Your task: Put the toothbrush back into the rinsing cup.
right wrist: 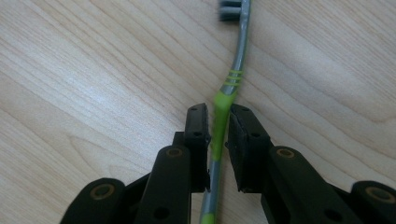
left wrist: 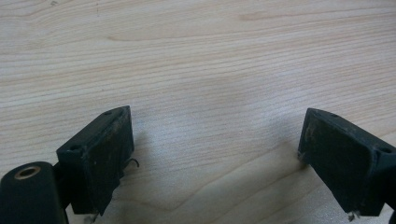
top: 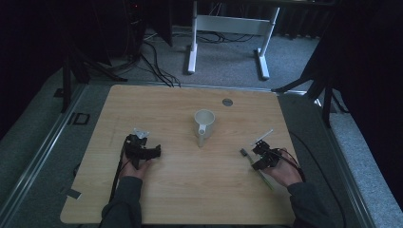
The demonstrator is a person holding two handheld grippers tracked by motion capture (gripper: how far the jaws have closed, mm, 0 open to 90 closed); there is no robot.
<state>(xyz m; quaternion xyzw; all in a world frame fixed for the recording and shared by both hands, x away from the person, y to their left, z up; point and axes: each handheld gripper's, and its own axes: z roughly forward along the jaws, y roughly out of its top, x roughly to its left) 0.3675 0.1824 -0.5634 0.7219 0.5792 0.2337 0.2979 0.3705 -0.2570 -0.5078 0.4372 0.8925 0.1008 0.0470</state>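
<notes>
A grey and green toothbrush (right wrist: 229, 84) lies flat on the wooden table (top: 180, 194), bristle head away from the hand. My right gripper (right wrist: 218, 112) is shut on its green handle, one jaw on each side. In the high view the toothbrush (top: 248, 159) and right gripper (top: 257, 163) sit at the table's right. A white mug (top: 205, 122) stands upright mid-table, its handle pointing toward the person. My left gripper (left wrist: 215, 126) is open with bare wood between its wide-set jaws. In the high view the left gripper (top: 156, 152) rests at the left, well apart from the mug.
A round grey grommet (top: 227, 101) is set in the table near its far edge. Beyond the table are carpet, loose cables and a white desk frame (top: 228, 28). Bare wood lies between the two hands.
</notes>
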